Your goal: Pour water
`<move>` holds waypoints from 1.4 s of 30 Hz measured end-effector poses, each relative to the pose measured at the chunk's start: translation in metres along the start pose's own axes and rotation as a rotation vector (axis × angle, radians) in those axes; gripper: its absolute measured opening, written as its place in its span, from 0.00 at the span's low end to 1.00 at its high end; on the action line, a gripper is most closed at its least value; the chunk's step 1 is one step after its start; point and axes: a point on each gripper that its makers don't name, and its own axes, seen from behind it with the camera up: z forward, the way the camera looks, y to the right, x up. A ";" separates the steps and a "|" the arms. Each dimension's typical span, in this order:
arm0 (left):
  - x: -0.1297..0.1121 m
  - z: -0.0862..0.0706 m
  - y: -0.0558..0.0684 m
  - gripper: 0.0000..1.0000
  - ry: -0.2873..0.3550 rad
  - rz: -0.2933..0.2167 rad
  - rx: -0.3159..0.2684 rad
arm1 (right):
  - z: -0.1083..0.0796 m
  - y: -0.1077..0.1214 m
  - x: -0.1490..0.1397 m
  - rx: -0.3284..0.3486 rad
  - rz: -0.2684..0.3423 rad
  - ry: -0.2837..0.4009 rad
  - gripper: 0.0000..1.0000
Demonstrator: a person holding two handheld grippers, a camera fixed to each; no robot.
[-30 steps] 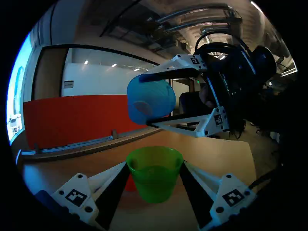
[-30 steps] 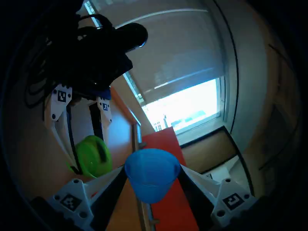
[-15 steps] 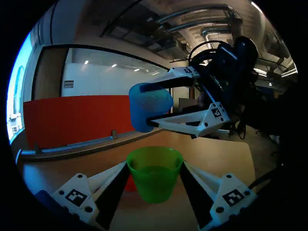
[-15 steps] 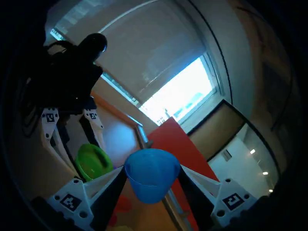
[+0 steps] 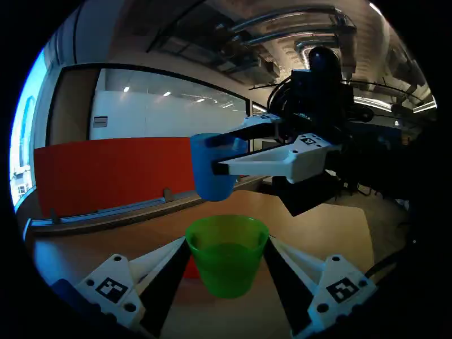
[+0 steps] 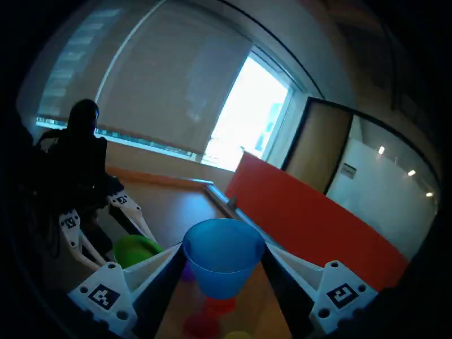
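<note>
We see a wooden table [image 5: 322,226] bounded on the far side by a red partition [image 5: 107,169] and a glass wall [image 5: 169,113]. The left gripper [image 5: 226,244] clasps a tapered, translucent green cup [image 5: 227,271] holding liquid [image 5: 226,253]. Above it, the right gripper [image 6: 223,248] clasps an upright blue cup [image 6: 223,265], whose contents we cannot tell.

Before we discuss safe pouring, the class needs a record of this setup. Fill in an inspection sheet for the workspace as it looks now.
Surface: light wooden table.
Job's things: green cup, upright, seemingly part filled; blue cup, upright, held above and beyond the green cup.
Clutter: small coloured items on the table beneath the blue cup.
Grippers: left gripper shut on the green cup; right gripper shut on the blue cup.
Cables: dark cables looping behind the right gripper.
Surroundings: red partition, bright window, ceiling pipes.
</note>
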 end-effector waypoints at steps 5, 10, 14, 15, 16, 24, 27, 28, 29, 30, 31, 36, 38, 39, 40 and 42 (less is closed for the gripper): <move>-0.001 0.000 0.000 0.86 -0.003 0.000 -0.002 | -0.001 -0.002 -0.010 0.011 0.098 -0.027 0.92; -0.003 -0.001 -0.001 0.86 -0.011 -0.005 -0.004 | -0.002 -0.001 -0.020 0.014 0.145 -0.051 0.92; -0.006 -0.001 -0.002 0.86 -0.020 -0.004 -0.003 | -0.004 -0.001 -0.025 0.017 0.159 -0.059 0.92; -0.006 -0.001 -0.002 0.86 -0.022 -0.004 -0.002 | -0.005 -0.002 -0.026 0.019 0.162 -0.062 0.92; -0.007 -0.001 -0.002 0.85 -0.025 -0.005 -0.003 | -0.006 -0.003 -0.028 0.023 0.166 -0.065 0.92; -0.010 -0.002 -0.004 0.85 -0.049 -0.005 -0.007 | -0.013 -0.009 -0.049 0.043 0.193 -0.107 0.92; -0.014 -0.001 -0.005 0.86 -0.066 -0.001 -0.005 | -0.016 -0.010 -0.057 0.048 0.198 -0.120 0.92; -0.016 -0.001 -0.006 0.86 -0.072 -0.001 -0.004 | -0.018 -0.012 -0.060 0.052 0.199 -0.125 0.92; -0.017 -0.001 -0.006 0.86 -0.078 -0.001 -0.003 | -0.019 -0.013 -0.063 0.055 0.201 -0.130 0.92; -0.019 0.000 -0.007 0.86 -0.083 -0.001 -0.003 | -0.020 -0.014 -0.065 0.059 0.202 -0.134 0.92; -0.021 0.000 -0.007 0.86 -0.089 -0.002 -0.003 | -0.022 -0.016 -0.068 0.063 0.203 -0.140 0.92; -0.030 0.004 -0.009 0.86 -0.120 -0.004 -0.003 | -0.028 -0.021 -0.082 0.076 0.202 -0.166 0.92; -0.034 0.005 -0.009 0.86 -0.136 -0.001 -0.004 | -0.030 -0.023 -0.087 0.080 0.204 -0.177 0.92; -0.035 0.005 -0.009 0.86 -0.143 0.001 -0.005 | -0.031 -0.024 -0.090 0.082 0.204 -0.182 0.92; -0.038 0.006 -0.010 0.86 -0.151 0.004 -0.005 | -0.032 -0.025 -0.093 0.087 0.207 -0.187 0.92; -0.041 0.006 -0.010 0.85 -0.166 0.010 -0.006 | -0.033 -0.028 -0.098 0.097 0.211 -0.196 0.93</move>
